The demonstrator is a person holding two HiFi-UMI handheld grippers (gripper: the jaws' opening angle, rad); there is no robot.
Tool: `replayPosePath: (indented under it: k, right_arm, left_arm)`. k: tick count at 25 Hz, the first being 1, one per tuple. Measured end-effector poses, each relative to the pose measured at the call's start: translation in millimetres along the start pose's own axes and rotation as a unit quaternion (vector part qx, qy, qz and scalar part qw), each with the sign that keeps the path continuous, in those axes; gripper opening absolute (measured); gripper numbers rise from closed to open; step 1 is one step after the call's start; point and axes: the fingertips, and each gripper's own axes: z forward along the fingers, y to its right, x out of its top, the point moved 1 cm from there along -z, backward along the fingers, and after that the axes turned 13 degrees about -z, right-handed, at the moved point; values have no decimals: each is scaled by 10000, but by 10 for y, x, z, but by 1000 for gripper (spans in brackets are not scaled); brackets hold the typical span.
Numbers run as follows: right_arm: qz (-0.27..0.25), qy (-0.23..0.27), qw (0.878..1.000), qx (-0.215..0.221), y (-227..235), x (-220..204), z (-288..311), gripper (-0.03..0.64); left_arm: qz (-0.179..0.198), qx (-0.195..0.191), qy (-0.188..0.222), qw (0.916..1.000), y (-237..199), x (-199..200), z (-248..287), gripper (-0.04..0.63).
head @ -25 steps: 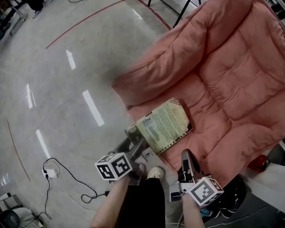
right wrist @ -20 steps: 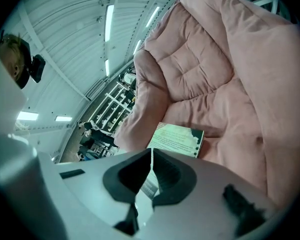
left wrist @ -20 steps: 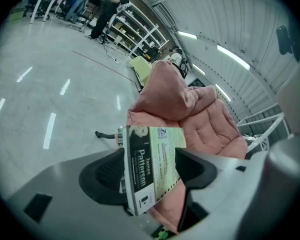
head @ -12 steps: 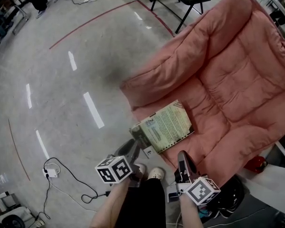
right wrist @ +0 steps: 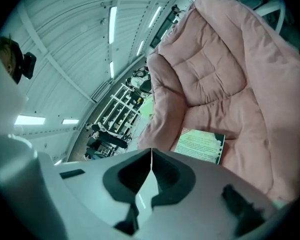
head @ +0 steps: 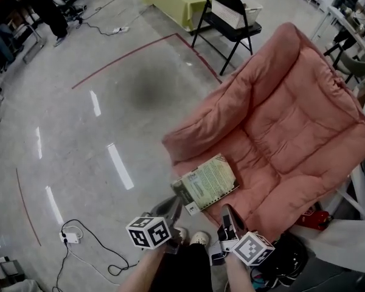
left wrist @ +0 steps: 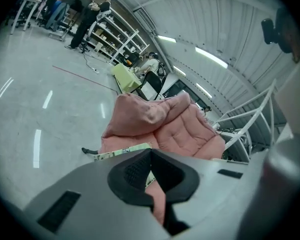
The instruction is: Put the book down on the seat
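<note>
At the front of the pink seat [head: 292,120], 1 book [head: 205,184]; folding chair [head: 236,30] behind.

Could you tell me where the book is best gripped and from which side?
Probably its near-left corner: the book lies flat, cover up, at the front lip of the pink chair, and that corner seems to overhang the chair's edge. A claw coming in from in front of the chair could close above and below it.

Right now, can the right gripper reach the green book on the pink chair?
Probably yes: the book lies uncovered at the front edge of the seat, and the right gripper, shut and empty, is close with nothing between them.
</note>
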Motion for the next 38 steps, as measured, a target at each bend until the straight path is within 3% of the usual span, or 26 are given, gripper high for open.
replayPosePath:
  k: [9,21,27,31,38]
  right_arm:
    - [-109,-30,9999,123,-628,304,-445,12]
    - [-465,659,9964,264,-1146,979,-1247,12]
    - [-738,731,9943,228,-1345,941,-1645,12]
    - [-990,765,9920,155,-1404,878,-1828,12]
    - [-1423,1132,9833,-48,-1434,943,-2068,12]
  left_arm:
    - [348,-576,-298,9973,994,83,-404,9]
    - [921,-1301,-449,9862,2212,123,-969,9]
    - [982,-1616,-484,9808,2472,19,-1319,9]
    - [1256,-1713,-550,9756,2554,-56,-1454,9]
    - [1411,-1861,-599,9705,2603,-195,-1585,9]
